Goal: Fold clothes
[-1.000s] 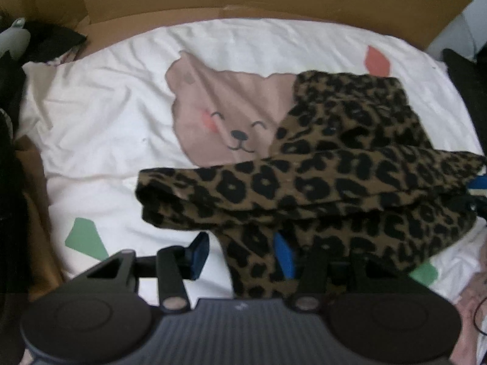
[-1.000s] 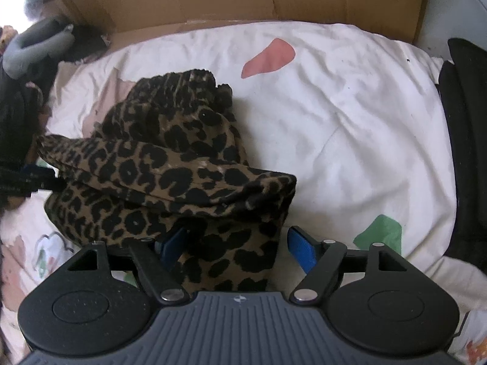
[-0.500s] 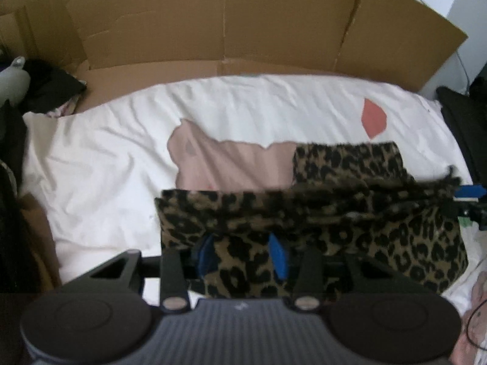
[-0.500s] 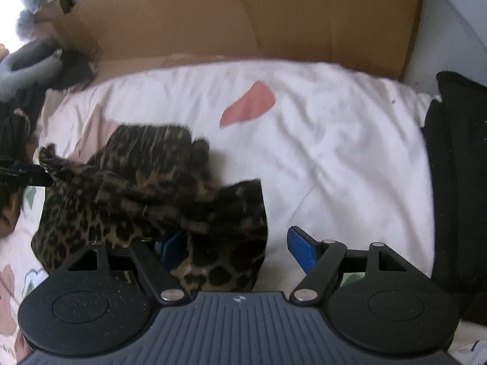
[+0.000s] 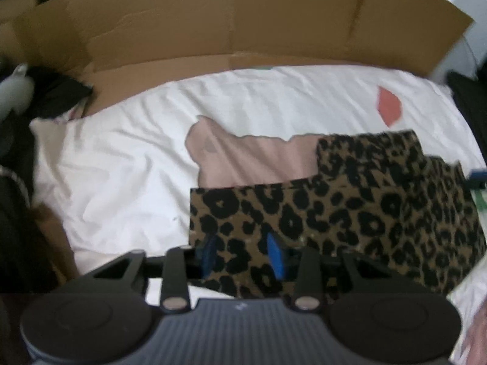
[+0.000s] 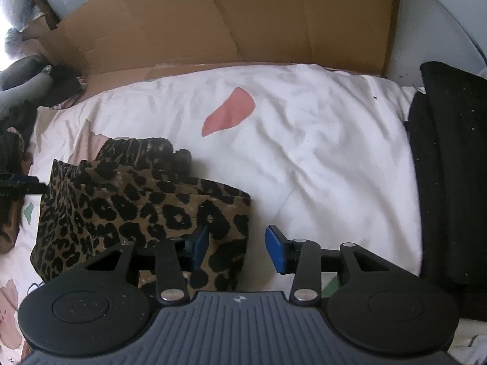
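Corrugated cardboard (image 5: 231, 24) walls the back; below it a rumpled white bedsheet (image 6: 319, 140) with a pink bear print. The leopard-print garment (image 5: 350, 213), soft and boxy, lies folded on it. Left gripper (image 5: 242, 254) has been closing and seemingly pinches its near-left hem; right gripper (image 6: 237, 249), also closing, straddles the right corner, outer pad clear.

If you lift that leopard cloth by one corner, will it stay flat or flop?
Probably flop: the leopard cloth lies in soft, uneven layers on the sheet. It looks light, since its folded edge barely dents the bedding. It likely won't slip; its surface seems matte and textured.
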